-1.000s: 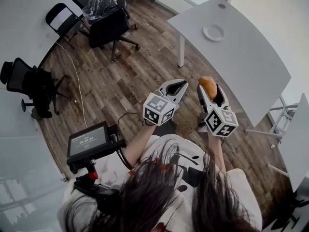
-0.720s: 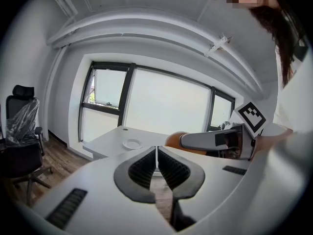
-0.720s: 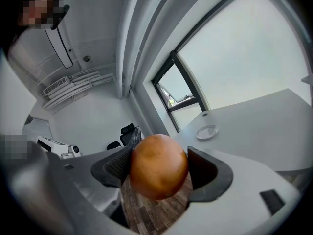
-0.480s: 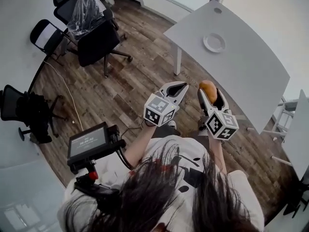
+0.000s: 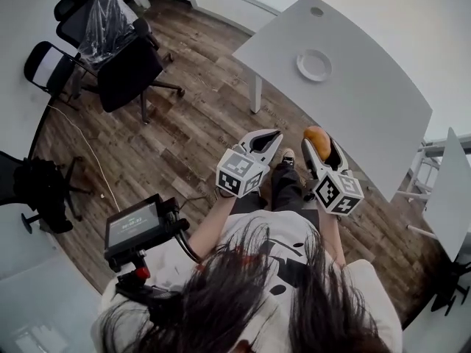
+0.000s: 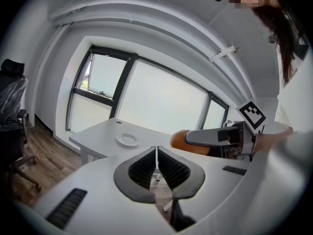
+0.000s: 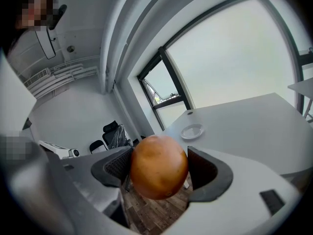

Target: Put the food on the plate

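Head view, looking steeply down: a person stands on a wooden floor (image 5: 199, 123) holding a gripper in each hand at chest height, the two side by side and apart. The left gripper (image 5: 269, 136) has its jaws pressed together with nothing between them. The right gripper (image 5: 319, 141) is clamped on the food (image 5: 316, 136), a round orange-brown piece that sits between its jaws in the air, above the floor and short of the near edge of the white table (image 5: 368, 109). A small white plate (image 5: 314, 65) lies on that table towards its far end, well apart from the food. Black office chairs (image 5: 121, 68) stand at the upper left, one under clear plastic wrap, and a small screen (image 5: 134, 225) on a mount sits at the person's left side. Left gripper view: the two ribbed jaw pads meet in a thin closed line, holding nothing; beyond them are the table with the plate on it, large windows, and at the right the other gripper with the food in its jaws. Right gripper view: the food fills the gap between the dark jaw pads, touching both, smooth-skinned and slightly speckled; the plate shows on the table beyond it, near a window
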`<state>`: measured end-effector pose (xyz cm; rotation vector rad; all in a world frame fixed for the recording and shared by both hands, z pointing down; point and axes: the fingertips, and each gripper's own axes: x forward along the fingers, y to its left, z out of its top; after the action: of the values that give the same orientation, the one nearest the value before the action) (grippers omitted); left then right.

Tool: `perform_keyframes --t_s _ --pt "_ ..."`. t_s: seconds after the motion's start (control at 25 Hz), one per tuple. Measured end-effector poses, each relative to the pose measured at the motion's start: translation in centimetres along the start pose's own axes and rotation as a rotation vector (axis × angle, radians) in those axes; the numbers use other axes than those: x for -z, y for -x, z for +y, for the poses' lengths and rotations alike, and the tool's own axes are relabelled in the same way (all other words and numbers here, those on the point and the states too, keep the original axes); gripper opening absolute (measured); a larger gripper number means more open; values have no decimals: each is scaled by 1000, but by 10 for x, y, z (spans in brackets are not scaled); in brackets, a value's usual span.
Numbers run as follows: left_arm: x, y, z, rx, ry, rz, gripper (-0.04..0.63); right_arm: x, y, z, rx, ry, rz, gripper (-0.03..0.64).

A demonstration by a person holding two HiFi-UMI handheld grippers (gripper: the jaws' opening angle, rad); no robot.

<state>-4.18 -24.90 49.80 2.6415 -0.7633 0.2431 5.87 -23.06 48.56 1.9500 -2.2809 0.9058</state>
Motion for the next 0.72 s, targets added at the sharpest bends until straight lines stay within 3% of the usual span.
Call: perform_keyframes --t_s 0.2,0.4,0.72 --pt "-10 0 27 -50 24 -28 15 -10 -24 -3 -29 6 10 350" --pt "-30 -49 71 -95 11 -25 15 -37 -89 -33 -71 -4 15 350" --pt "-70 -103 72 -89 -32 -26 15 -83 -120 -61 -96 26 13 350"
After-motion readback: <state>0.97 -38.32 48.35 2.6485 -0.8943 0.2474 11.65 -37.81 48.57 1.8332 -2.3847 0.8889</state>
